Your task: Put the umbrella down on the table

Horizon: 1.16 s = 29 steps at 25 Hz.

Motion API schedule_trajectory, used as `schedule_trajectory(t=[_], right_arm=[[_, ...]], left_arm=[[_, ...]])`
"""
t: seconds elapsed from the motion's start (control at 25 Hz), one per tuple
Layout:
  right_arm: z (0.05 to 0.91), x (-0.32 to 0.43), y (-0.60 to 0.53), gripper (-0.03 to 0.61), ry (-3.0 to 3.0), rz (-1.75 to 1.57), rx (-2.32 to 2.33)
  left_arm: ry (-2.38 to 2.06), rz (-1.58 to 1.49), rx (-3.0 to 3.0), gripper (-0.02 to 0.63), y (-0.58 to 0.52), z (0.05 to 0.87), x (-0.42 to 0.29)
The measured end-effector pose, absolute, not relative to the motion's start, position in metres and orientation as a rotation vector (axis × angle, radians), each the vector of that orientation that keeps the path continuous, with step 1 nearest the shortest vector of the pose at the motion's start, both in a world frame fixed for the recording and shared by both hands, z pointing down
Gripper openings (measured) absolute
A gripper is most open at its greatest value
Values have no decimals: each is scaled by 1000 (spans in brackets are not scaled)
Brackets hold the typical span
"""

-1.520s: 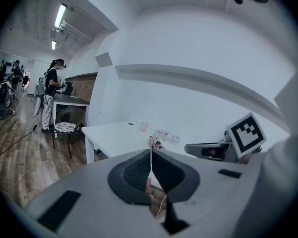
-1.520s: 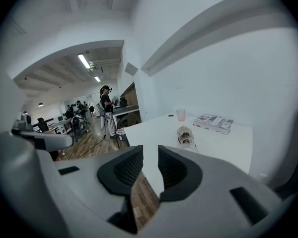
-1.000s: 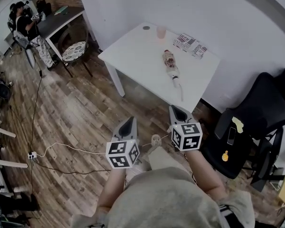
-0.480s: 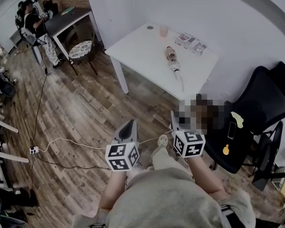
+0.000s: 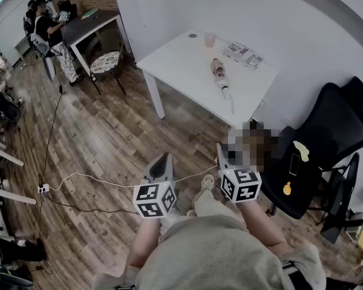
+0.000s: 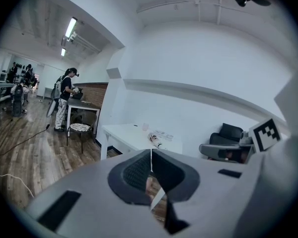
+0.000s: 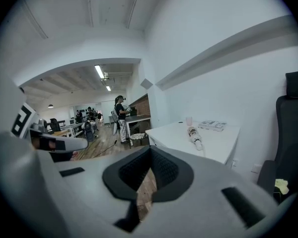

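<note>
The umbrella (image 5: pixel 220 77) is seen folded and lying flat on the white table (image 5: pixel 169 71), about mid-top, well apart from both tongs. Placement is judged done.

Left gripper (image 5: pixel 163 157): jaws are pressed together, nothing is held between them. Right gripper (image 5: pixel 222 154): same, pads are closed on nothing. Both are held over the wood floor, short of the table and pointed toward it.

Risks, as judged:
- The umbrella's thin pale end (image 5: pixel 232 107) is pointed at the near table edge and lies close to it. If that edge is brushed by a gripper or a sleeve, the umbrella could be dragged off. Little resistance to rolling is expected from a round folded body.
- The cup (image 5: pixel 209 39) is stood near the umbrella's far end. It could be tipped by a shove along the umbrella's length.
- A white cable (image 5: pixel 77 174) is laid across the floor ahead of the feet. A snag is likely if a step is taken blind.
- A black chair (image 5: pixel 317 144) is parked near on the right. It could be struck if the right gripper is swung wide.
</note>
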State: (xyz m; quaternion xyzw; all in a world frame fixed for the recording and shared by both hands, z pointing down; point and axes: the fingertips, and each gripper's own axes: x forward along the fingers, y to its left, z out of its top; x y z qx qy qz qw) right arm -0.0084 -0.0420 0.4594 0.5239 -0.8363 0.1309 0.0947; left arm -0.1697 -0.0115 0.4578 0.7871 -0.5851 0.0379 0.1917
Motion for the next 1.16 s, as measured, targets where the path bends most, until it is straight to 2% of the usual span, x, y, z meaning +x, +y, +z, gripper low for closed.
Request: schedule_trajectory(t=[1.16], right_arm=[[455,3,-36,-2,-2542,453,1568]], left_arm=[[-1655,98,2201,9,-4,456,-161]])
